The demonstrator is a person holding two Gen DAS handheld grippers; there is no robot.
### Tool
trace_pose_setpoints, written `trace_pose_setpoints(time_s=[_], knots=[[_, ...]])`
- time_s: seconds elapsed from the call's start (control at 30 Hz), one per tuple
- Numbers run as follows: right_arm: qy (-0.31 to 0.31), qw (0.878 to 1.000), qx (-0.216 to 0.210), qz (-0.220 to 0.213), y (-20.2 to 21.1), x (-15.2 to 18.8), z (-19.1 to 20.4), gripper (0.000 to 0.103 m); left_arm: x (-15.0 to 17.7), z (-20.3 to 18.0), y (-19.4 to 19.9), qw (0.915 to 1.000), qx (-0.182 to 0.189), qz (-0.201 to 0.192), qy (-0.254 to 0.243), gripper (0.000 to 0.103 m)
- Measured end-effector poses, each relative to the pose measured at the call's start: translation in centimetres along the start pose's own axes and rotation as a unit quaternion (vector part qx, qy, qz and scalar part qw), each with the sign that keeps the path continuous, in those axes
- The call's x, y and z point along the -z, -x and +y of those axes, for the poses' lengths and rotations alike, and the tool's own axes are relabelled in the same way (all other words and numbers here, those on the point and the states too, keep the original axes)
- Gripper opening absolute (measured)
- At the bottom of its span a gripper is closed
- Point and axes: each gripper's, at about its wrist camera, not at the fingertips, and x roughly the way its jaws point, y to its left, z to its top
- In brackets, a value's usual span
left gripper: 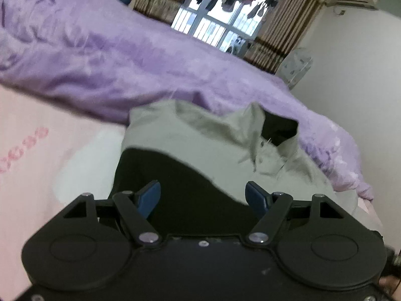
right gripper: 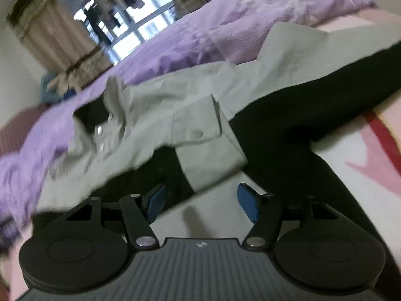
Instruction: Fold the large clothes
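Note:
A grey-green shirt [left gripper: 200, 138] with a dark inside lies on the bed, its collar [left gripper: 280, 148] toward the far right. My left gripper [left gripper: 203, 185] hovers open over the black inner fabric [left gripper: 180, 175] at the shirt's near edge, with nothing pinched between its blue pads [left gripper: 150, 195]. In the right wrist view the same shirt [right gripper: 175, 95] spreads across the middle, with a sleeve cuff [right gripper: 210, 150] folded toward me. The right gripper [right gripper: 200, 188] stands open just short of that cuff, over the pale sheet. The black fabric [right gripper: 288, 115] runs off to the right.
A rumpled purple quilt [left gripper: 125, 57] is heaped behind the shirt, also seen in the right wrist view [right gripper: 200, 32]. The pink and white bed sheet [left gripper: 37, 150] lies under everything. A window [left gripper: 218, 25] with striped curtains and a pale wall [left gripper: 351, 75] are beyond the bed.

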Motion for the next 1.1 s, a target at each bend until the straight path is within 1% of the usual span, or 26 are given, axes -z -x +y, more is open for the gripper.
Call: trace_pose_setpoints(time_s=[0.1,0.17,0.2,0.23,0.27,0.33,0.4,0.43,0.5,0.57,0.6,0.63,0.67,0.7,0.73,0.8,0.9,0.93,1.0,1.03,1.1], knots=[[-0.044,0.999,-0.004,-0.023,-1.2,-0.7,-0.3,0.077,0.7,-0.3,-1.2,0.9999,0.0,0.013,0.002,0.075],[-0.052,0.998,0.0,-0.035,-1.8,-1.0,-0.3,0.042,1.0,-0.8,-2.1,0.9998,0.0,0.018,-0.001,0.075],[-0.047,0.998,0.008,-0.034,-2.1,-1.2,-0.1,0.005,1.3,-1.1,-2.0,0.9998,-0.001,0.018,-0.004,0.075],[-0.044,0.998,0.016,-0.032,-2.1,-1.5,0.0,0.003,1.2,-1.3,-2.2,0.9998,-0.001,0.019,-0.007,0.075],[-0.044,0.998,0.009,-0.037,-1.5,-1.6,0.1,0.002,1.3,-1.6,-1.9,0.9998,0.004,0.019,-0.009,0.075],[-0.043,0.997,-0.013,-0.061,0.6,-2.0,0.0,0.002,1.3,-1.8,-1.1,0.9996,0.017,0.016,-0.015,0.076],[-0.034,0.996,-0.007,-0.083,2.4,-1.7,0.0,0.002,1.4,-2.0,-1.4,0.9995,0.008,0.021,-0.022,0.076],[-0.032,0.996,-0.003,-0.084,2.5,-1.5,-0.2,0.002,1.5,-2.0,-1.7,0.9994,-0.002,0.025,-0.024,0.076],[-0.024,0.997,0.006,-0.069,1.9,-1.2,-0.8,0.002,2.0,-1.4,-2.9,0.9984,-0.026,0.047,-0.021,0.076],[-0.027,0.998,0.031,-0.046,0.5,-0.7,-1.9,0.003,2.5,-0.5,-4.3,0.9963,-0.047,0.071,-0.016,0.076],[-0.027,0.998,0.036,-0.032,-0.1,-0.4,-2.2,0.007,2.8,-0.3,-4.4,0.9966,-0.044,0.065,-0.022,0.076],[-0.031,0.998,0.044,-0.024,-0.4,-0.1,-2.6,0.007,2.8,-0.4,-4.3,0.9966,-0.046,0.06,-0.032,0.076],[-0.036,0.998,0.037,-0.027,-0.2,0.0,-2.9,0.008,2.7,-0.5,-4.3,0.996,-0.05,0.065,-0.037,0.076],[-0.04,0.998,0.037,-0.029,0.2,0.0,-3.0,0.015,2.6,-0.6,-4.2,0.9956,-0.053,0.067,-0.038,0.076],[-0.042,0.998,0.04,-0.032,0.7,-0.2,-2.9,0.022,2.4,-0.6,-4.1,0.9954,-0.054,0.07,-0.036,0.076],[-0.034,0.997,0.046,-0.052,2.0,-0.4,-2.3,0.022,1.9,-1.0,-3.3,0.9961,-0.046,0.067,-0.035,0.076],[0.009,0.995,0.028,-0.096,3.4,-1.2,-0.1,0.022,1.3,-2.2,-1.7,0.9974,-0.033,0.041,-0.05,0.076],[0.025,0.994,0.02,-0.103,3.5,-1.3,0.7,0.022,1.2,-2.6,-1.4,0.9972,-0.03,0.035,-0.059,0.077],[0.048,0.994,0.0,-0.097,2.8,-1.5,2.0,0.022,1.5,-3.2,-1.6,0.996,-0.032,0.034,-0.077,0.077],[0.052,0.995,-0.007,-0.086,2.0,-1.5,2.4,0.022,1.7,-3.3,-2.0,0.9951,-0.036,0.039,-0.083,0.077],[0.046,0.997,-0.004,-0.06,0.2,-1.3,2.5,0.022,2.3,-3.2,-3.0,0.9937,-0.05,0.053,-0.086,0.077]])
